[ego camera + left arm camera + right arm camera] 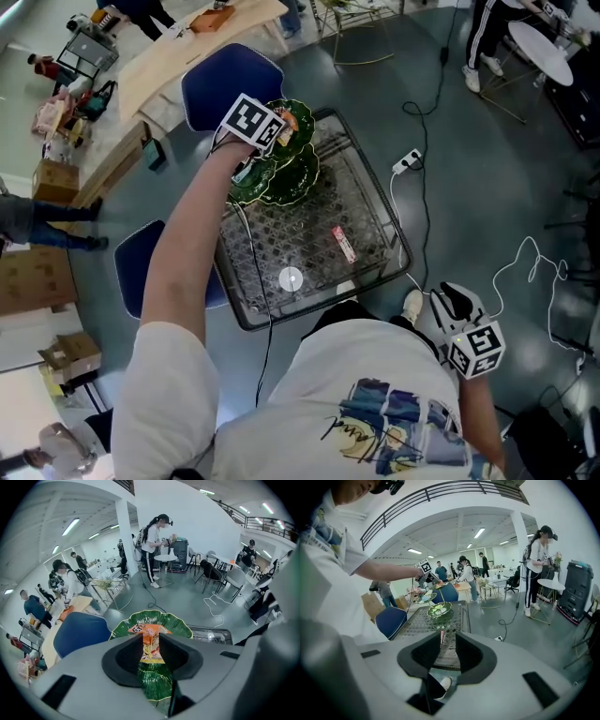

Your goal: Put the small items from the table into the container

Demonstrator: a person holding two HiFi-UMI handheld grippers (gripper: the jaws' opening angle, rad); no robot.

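Observation:
An orange snack packet (151, 645) lies on the upper green leaf-shaped dish (180, 626), with its near end between the jaws of my left gripper (151, 654). The jaws stand a little apart and are open. From the head view, that gripper (277, 136) hangs over the green dishes (292, 180) at the far end of the metal mesh table (375, 202). A red packet (344, 243) and a small white round item (291, 278) lie on the mesh. My right gripper (457, 302) is held low at my right side, off the table, open and empty (448, 641).
Blue chairs (230, 84) (136, 267) stand at the table's far and left sides. A white power strip (406, 161) and cables lie on the floor to the right. My shoe (412, 305) is near the table's front corner. Other people stand further off.

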